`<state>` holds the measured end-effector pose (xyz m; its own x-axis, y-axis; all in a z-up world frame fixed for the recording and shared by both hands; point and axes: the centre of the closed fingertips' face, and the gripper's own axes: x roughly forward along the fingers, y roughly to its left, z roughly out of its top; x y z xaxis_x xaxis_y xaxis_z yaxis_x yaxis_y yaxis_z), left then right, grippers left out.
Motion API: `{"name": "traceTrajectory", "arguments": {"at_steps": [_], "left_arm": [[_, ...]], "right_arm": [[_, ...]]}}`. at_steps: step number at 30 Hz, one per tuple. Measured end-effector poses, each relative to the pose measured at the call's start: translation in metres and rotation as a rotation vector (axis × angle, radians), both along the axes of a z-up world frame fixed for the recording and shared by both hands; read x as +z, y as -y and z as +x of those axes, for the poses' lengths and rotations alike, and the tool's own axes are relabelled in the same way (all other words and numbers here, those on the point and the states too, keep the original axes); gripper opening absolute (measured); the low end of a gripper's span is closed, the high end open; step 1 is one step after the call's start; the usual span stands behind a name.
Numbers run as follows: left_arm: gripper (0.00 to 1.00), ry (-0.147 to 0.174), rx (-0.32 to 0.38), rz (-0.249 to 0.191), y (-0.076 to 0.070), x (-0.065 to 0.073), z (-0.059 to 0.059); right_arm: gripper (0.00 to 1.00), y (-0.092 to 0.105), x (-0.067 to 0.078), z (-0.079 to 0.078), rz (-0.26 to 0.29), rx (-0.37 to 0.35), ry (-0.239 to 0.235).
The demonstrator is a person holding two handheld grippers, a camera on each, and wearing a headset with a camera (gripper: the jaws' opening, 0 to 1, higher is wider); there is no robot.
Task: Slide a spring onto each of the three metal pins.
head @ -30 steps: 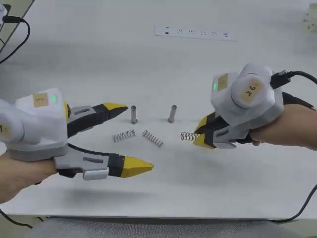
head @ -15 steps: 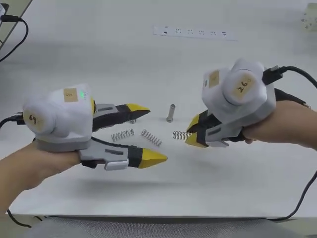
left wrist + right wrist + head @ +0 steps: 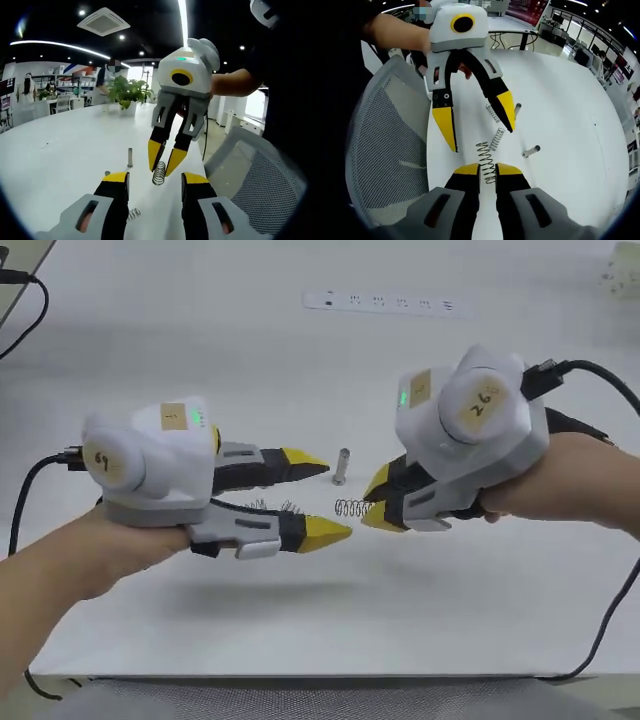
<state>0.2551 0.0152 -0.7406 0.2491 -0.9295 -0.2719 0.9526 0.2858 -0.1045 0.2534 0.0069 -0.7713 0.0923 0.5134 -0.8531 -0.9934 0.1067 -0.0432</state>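
Here, right gripper (image 3: 372, 508) fingers tight on a spring (image 3: 350, 507), left gripper (image 3: 337, 499) fingers apart, pin (image 3: 342, 466) beyond.

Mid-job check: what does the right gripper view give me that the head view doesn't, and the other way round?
The right gripper view adds a second pin and two loose springs seen in full. The head view adds the power strip and the hand holding the right gripper. Both show that gripper shut on a spring, the left gripper open and facing it, one pin and the white table.
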Motion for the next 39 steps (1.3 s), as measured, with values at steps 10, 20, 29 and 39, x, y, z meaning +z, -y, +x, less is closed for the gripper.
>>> {"name": "traceTrajectory", "arguments": {"at_steps": [10, 20, 29, 39], "left_arm": [[0.21, -0.001, -0.018, 0.011, 0.008, -0.005, -0.001], [0.14, -0.004, -0.034, 0.005, 0.010, -0.004, -0.003], [0.07, -0.007, -0.044, 0.004, 0.011, -0.003, -0.003], [0.02, -0.004, -0.049, 0.000, 0.012, -0.003, -0.005]], "right_arm": [[0.09, -0.005, 0.003, -0.001, 0.008, 0.010, 0.006], [0.09, -0.007, 0.009, -0.005, 0.011, 0.021, 0.009], [0.09, -0.007, 0.012, -0.005, 0.016, 0.027, 0.009], [0.09, -0.006, 0.013, -0.005, 0.017, 0.033, 0.015]]}}
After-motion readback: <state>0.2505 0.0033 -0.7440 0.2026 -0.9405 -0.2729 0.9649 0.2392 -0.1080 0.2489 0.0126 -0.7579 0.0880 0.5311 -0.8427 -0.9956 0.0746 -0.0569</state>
